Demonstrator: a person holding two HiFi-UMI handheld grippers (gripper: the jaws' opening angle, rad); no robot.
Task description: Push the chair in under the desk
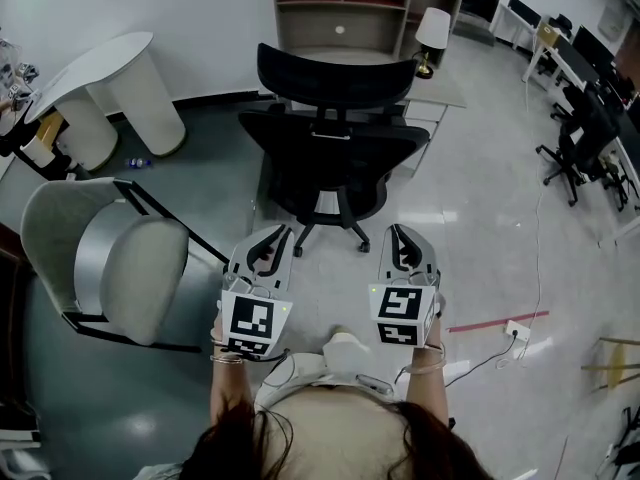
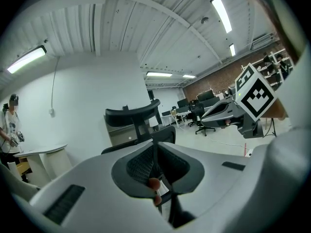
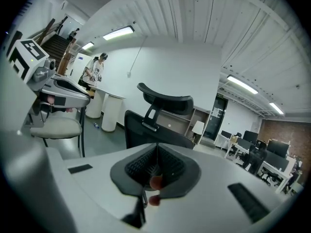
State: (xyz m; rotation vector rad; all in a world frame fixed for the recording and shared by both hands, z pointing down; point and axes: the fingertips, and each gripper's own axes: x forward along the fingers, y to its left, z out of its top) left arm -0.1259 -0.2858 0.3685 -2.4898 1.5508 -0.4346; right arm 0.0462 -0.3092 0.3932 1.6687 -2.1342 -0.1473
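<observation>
A black mesh office chair (image 1: 330,138) with a headrest stands on the floor ahead of me, its back toward me. Behind it is a pale desk (image 1: 445,90) with a white lamp (image 1: 432,30). My left gripper (image 1: 274,238) and right gripper (image 1: 402,236) are held side by side close to my body, short of the chair's wheeled base and touching nothing. Both are shut with nothing between the jaws. The left gripper view shows its closed jaws (image 2: 154,152) pointing at the chair (image 2: 133,116). In the right gripper view the shut jaws (image 3: 156,155) face the chair's backrest (image 3: 155,130).
A grey cushioned chair (image 1: 125,258) stands close on my left. A white rounded table (image 1: 100,68) is at the far left, with a person (image 2: 9,127) beside it. A cable and socket (image 1: 516,331) lie on the floor at right. Other office chairs (image 1: 575,148) stand at far right.
</observation>
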